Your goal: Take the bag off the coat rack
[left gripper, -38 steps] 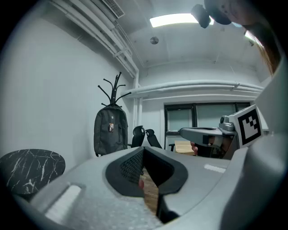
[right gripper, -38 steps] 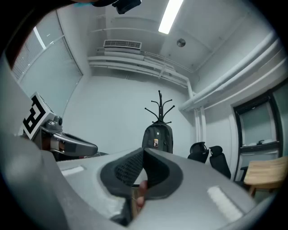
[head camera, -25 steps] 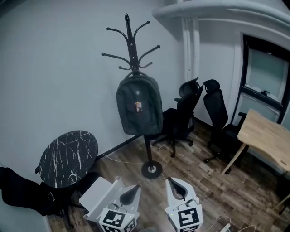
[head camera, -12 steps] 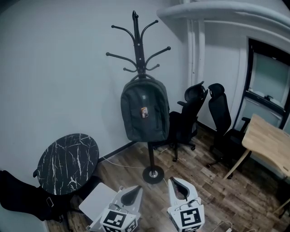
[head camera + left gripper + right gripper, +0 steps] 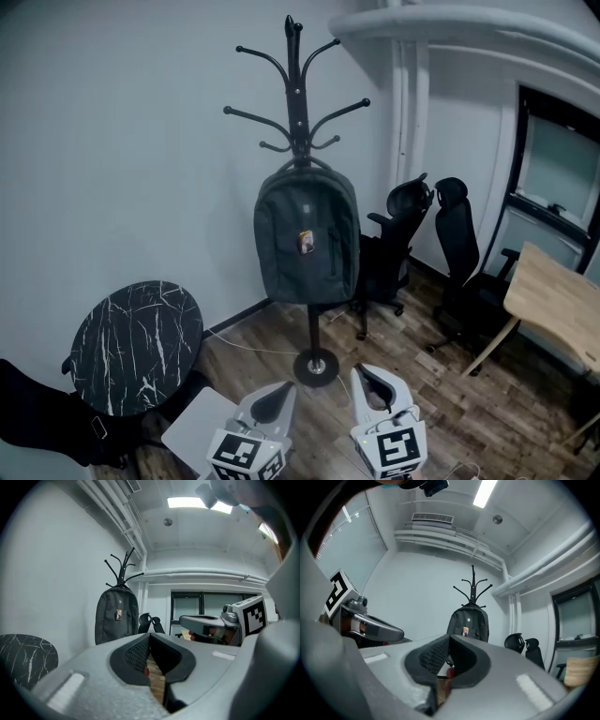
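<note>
While it hangs on coat rack point(image 5: 298, 94), bag point(image 5: 307, 239): dark grey, small front badge | left claw point(image 5: 277, 394), right claw point(image 5: 367, 380): closed, empty

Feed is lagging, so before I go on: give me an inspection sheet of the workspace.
Surface: wood-plank floor.
Job's things: dark backpack hangs on the black coat rack, untouched.
Clutter: round marble table and a black bag at left.
Grippers: left gripper and right gripper both shut, jaws empty, short of the rack.
Cables: thin pale cable on the floor by the rack's base.
Surroundings: two office chairs, wooden desk, window, grey wall.
</note>
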Action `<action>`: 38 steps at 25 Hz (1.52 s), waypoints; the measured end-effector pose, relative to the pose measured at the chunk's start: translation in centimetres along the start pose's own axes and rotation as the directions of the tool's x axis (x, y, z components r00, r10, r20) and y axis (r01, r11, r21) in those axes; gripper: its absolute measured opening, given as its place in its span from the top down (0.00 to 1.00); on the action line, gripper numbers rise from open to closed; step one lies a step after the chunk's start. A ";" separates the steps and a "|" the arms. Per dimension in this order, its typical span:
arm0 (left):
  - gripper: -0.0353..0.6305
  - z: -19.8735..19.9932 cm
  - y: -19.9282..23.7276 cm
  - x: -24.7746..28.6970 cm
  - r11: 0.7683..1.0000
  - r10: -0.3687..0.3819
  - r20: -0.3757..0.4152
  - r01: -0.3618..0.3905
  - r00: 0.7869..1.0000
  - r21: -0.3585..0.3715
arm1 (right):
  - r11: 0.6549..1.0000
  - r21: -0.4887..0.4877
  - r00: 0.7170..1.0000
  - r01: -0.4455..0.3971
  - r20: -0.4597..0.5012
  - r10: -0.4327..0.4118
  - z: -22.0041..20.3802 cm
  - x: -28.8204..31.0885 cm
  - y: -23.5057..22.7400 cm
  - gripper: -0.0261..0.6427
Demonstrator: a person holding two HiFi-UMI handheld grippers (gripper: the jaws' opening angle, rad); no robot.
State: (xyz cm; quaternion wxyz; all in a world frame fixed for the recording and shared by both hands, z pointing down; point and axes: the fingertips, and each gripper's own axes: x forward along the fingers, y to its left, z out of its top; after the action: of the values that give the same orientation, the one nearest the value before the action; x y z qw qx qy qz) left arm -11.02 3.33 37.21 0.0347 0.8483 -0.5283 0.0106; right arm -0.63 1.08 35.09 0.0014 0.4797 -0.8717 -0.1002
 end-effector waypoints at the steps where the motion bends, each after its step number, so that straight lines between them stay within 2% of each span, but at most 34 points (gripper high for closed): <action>1: 0.93 0.1 0.6 0.3 1.000 -0.001 0.001 0.001 1.000 -0.003 | 1.000 -0.003 1.000 -0.003 0.002 0.003 0.1 0.6 0.1 0.96; 11: 0.93 0.4 3.9 3.1 0.998 -0.054 0.020 0.055 0.998 -0.017 | 0.999 -0.043 1.000 0.017 -0.009 -0.017 0.1 4.4 0.5 0.96; 17: 0.93 0.1 5.3 3.9 0.997 -0.063 0.018 0.064 0.998 -0.033 | 0.992 -0.123 0.999 0.035 -0.023 -0.038 -0.6 6.0 0.9 0.96; 27: 0.93 0.2 7.2 5.8 0.998 -0.047 0.016 0.048 0.999 -0.027 | 0.992 -0.106 0.997 0.075 -0.007 -0.076 -1.1 8.1 -0.5 0.96; 31: 0.93 0.3 8.0 7.1 0.999 -0.036 0.014 0.036 0.999 -0.021 | 0.992 -0.076 0.995 0.100 0.028 -0.098 -1.1 9.1 -1.7 0.96; 38: 0.93 0.7 9.0 10.2 0.999 -0.030 0.015 0.030 0.999 -0.010 | 0.994 -0.030 0.994 0.104 0.026 -0.103 -1.4 11.0 -4.2 0.96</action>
State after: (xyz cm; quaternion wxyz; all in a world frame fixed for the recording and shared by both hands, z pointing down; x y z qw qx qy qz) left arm -14.62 -9.86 37.49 0.0351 0.8560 -0.5157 0.0013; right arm -2.89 -10.53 34.72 -0.0067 0.5228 -0.8440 -0.1196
